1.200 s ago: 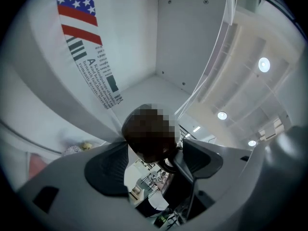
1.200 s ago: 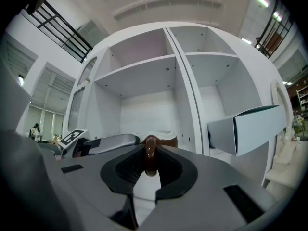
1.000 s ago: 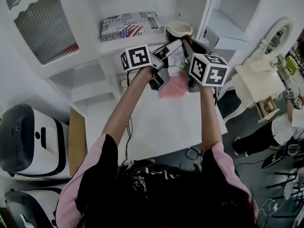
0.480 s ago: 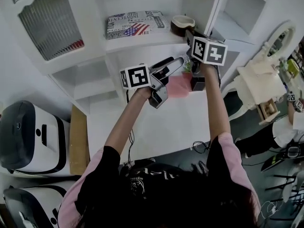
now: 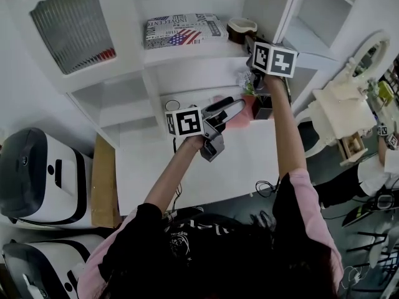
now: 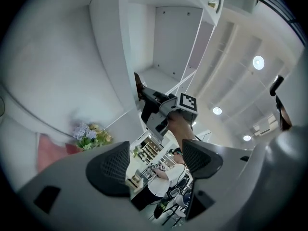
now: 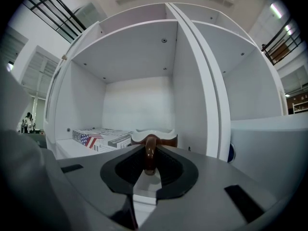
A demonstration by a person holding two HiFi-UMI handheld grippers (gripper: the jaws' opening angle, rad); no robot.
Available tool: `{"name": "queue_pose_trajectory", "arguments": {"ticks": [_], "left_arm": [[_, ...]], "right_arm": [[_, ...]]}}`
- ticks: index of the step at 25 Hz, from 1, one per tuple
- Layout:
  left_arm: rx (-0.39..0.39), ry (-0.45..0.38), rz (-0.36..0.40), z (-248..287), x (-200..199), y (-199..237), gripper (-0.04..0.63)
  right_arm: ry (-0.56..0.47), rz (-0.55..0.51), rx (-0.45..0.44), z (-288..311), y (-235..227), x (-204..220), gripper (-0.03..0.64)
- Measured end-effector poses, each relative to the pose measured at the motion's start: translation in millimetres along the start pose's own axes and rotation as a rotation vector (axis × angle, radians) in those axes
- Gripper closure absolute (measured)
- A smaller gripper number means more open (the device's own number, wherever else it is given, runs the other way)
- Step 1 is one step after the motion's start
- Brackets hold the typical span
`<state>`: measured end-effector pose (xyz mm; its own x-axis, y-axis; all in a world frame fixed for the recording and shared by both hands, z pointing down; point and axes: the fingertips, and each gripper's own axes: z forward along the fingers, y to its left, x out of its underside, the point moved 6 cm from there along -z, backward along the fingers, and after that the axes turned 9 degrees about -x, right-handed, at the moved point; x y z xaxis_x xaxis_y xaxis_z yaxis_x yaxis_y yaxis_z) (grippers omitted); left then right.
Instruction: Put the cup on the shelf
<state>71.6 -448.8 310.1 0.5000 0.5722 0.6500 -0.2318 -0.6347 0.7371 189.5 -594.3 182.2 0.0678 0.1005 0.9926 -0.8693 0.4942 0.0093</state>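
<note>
The brown cup with a white scalloped rim (image 5: 241, 27) is at the right end of the upper white shelf (image 5: 187, 53), beside the flag-print box (image 5: 184, 30). My right gripper (image 5: 250, 42) reaches up to it, shut on the cup's handle. In the right gripper view the brown handle (image 7: 150, 154) stands pinched between the jaws of the right gripper (image 7: 150, 166), with the cup's body (image 7: 156, 137) just beyond. Whether its base rests on the shelf (image 7: 72, 150) I cannot tell. My left gripper (image 5: 235, 106) hangs open over the table, nothing in it; the left gripper (image 6: 156, 163) shows a wide gap.
Small flowers (image 5: 244, 83) in a dark pot and a pink sheet (image 5: 240, 120) lie at the back of the white table (image 5: 206, 167). Lower cubbies (image 5: 118, 108) sit under the shelf. White machines (image 5: 37, 173) stand left, a white chair (image 5: 340, 108) and a person (image 5: 374, 167) right.
My right gripper has lifted the cup from table height up and back to the shelf's right end. The left gripper has drawn back toward me and lower over the table.
</note>
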Motion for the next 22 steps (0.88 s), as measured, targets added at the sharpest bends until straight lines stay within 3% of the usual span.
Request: {"name": "queue_pose_trajectory", "arguments": {"ticks": [4,7,15,22], "left_arm": [[-0.014,0.015,0.024,-6.7,9.5,-3.1,0.241],[-0.024,0.007,0.03,-13.1,14.9,-7.2,0.241],[-0.03,-0.033,0.028,-33.3,34.4,-19.8,0.265],[-0.039,-0.049,0.166,-55.8,43.7,-41.6,0.27]], "right_arm": [[-0.009,-0.042,0.006,-6.1,2.2,0.9,0.519],[-0.023,-0.062,-0.005,-16.7,6.8,-0.6,0.468],[-0.084,-0.091,-0.096,-64.0,31.8,12.0,0.468],[-0.103,-0.012,-0.198,-118.8,71.5,65.9,0.469]]}}
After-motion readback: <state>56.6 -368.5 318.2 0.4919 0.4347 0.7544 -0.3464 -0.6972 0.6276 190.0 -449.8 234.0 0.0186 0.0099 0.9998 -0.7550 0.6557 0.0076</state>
